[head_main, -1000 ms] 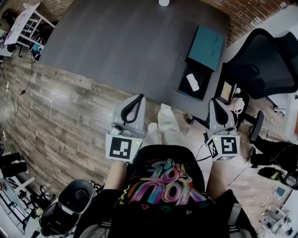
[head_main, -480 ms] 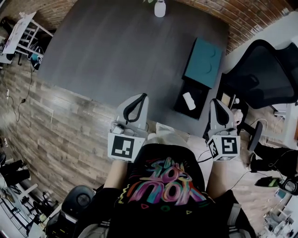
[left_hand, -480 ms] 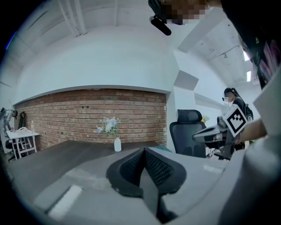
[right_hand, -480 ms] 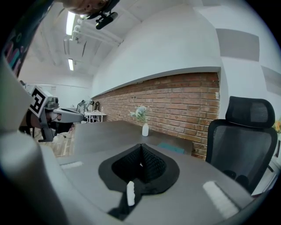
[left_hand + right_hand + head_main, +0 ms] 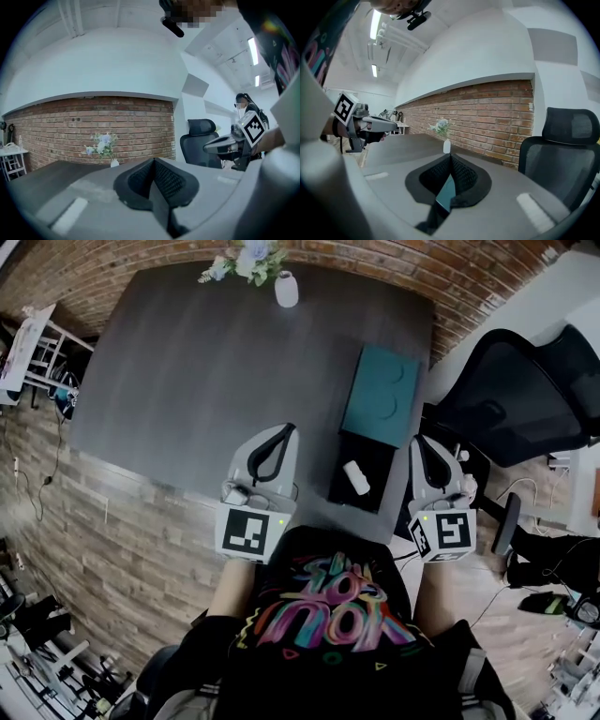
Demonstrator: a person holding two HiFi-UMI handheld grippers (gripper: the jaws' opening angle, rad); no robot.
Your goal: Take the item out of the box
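Closing in on the dark grey wooden table (image 5: 206, 362), the person is bringing both tools nearer to the open black cardboard box (image 5: 377, 457), and a white vase of flowers (image 5: 286, 289) is now showing far beyond it. The grey left gripper (image 5: 278, 434) is hovering left of the box, jaws pressed together on nothing. The small white item (image 5: 355, 477) is lying inside the box, untouched. The grey right gripper (image 5: 421, 444) is hanging just right of the box, jaws likewise closed and empty. It looks as if reaching in is coming next.
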